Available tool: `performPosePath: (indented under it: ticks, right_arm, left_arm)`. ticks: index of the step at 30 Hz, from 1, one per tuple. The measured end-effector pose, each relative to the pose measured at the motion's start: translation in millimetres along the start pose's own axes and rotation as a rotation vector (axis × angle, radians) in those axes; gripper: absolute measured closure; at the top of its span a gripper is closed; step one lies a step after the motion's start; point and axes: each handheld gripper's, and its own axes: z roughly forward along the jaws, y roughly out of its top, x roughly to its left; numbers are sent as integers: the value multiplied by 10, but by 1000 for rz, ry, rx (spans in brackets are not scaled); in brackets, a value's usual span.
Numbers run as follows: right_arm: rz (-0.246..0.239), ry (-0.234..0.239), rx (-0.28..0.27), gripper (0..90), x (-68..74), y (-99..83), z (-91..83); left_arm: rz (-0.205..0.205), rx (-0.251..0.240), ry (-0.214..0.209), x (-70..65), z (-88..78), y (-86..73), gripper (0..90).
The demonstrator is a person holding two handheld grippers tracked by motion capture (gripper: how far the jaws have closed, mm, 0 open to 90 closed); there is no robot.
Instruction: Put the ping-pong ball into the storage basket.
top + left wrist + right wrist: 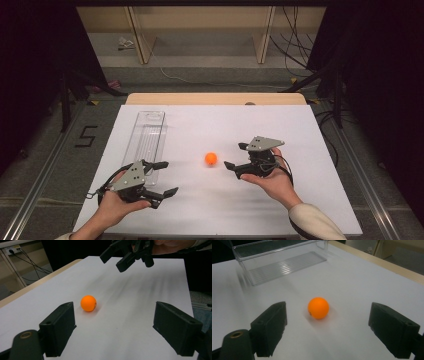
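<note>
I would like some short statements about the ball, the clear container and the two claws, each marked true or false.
1. The orange ball lies on the white table between the two claws. True.
2. The ball is inside the clear container. False: the container holds nothing, and the ball lies on the table to its right.
3. The right claw is open and holds nothing. True.
4. The left claw is shut on the ball. False: its jaws are spread apart, and the ball lies ahead of them, untouched.
5. The container stands on the person's right side of the table. False: it is on the left side, just beyond the left claw.
</note>
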Motion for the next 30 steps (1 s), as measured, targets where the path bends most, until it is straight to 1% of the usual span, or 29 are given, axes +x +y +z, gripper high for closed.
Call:
performPosePath:
  ticks: [17, 30]
  right_arm:
    - [-4, 18, 13, 162, 13, 48, 170]
    - [-6, 28, 32, 162, 11, 50, 265]
  left_arm:
    - [-2, 0, -2, -3, -1, 0, 172]
    - [-1, 3, -6, -5, 0, -1, 172]
